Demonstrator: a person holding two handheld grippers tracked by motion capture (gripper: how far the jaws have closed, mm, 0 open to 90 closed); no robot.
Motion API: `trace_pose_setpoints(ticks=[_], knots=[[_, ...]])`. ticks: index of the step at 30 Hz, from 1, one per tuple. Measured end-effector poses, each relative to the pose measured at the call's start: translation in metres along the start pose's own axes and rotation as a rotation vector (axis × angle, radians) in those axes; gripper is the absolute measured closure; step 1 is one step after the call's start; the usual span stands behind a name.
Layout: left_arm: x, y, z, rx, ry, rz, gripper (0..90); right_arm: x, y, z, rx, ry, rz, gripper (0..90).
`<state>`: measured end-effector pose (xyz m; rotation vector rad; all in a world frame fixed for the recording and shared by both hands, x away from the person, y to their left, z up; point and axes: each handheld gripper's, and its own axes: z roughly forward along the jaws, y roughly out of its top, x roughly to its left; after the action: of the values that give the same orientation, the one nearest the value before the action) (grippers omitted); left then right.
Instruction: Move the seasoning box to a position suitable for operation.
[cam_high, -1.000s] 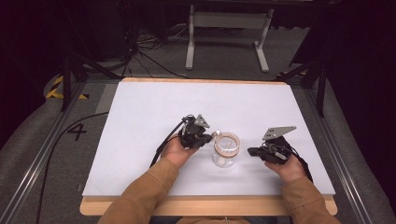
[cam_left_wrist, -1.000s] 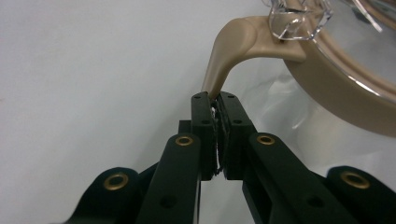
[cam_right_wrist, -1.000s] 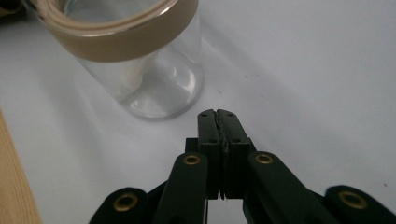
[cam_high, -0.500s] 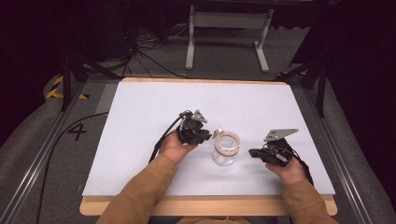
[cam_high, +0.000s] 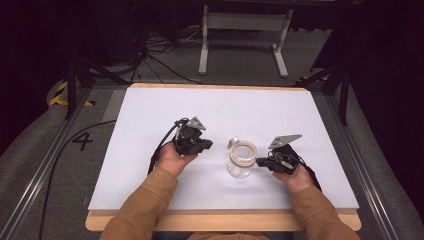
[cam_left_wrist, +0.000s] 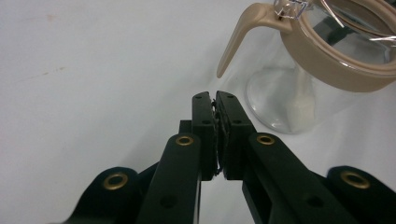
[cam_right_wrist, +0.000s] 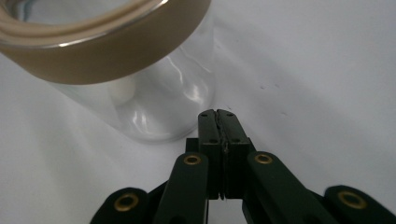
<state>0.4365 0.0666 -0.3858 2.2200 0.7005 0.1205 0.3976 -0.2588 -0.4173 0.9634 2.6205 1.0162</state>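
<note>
Between the two pairs of jaws, on the white table top (cam_high: 150, 150), stands a clear glass jar (cam_high: 241, 161), upright, with a tan band around its mouth and a tan tab (cam_left_wrist: 238, 35) sticking out from that band. Off to one side sits the left gripper (cam_left_wrist: 214, 99), jaws pressed flat together and holding nothing; from its own camera the jar's base lies just ahead and to the right of the tips, close but apart, and the tab hangs above them without touching. On the other side, the right gripper (cam_right_wrist: 217, 114) is clenched too, pads meeting with nothing between them; the jar's glass wall rises ahead and to the left of those tips, very near, with a sliver of table showing in between. From the high view both hands rest low on the table, the left gripper farther from the jar than the right gripper.
</note>
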Motion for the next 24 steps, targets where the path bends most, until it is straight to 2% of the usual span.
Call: trace_pose_setpoints(ticks=[3,6,12,18,24], knots=[[0.000,-0.001,0.000,-0.008,-0.004,-0.013,87.0,0.004,0.002,0.002,0.003,0.022,-0.013,89.4],[0.000,-0.001,-0.001,-0.002,-0.003,-0.012,87.0,0.006,0.003,0.002,0.009,0.009,-0.016,89.4],[0.001,-0.001,-0.002,-0.015,-0.003,-0.022,86.9,0.008,0.003,0.001,0.015,0.029,-0.018,89.5],[0.002,-0.001,-0.003,-0.021,-0.003,-0.025,86.5,0.019,0.006,0.004,0.032,0.062,-0.062,89.5],[0.003,-0.001,-0.005,-0.021,0.001,-0.020,86.6,0.028,0.009,0.008,0.041,0.087,-0.081,89.5]])
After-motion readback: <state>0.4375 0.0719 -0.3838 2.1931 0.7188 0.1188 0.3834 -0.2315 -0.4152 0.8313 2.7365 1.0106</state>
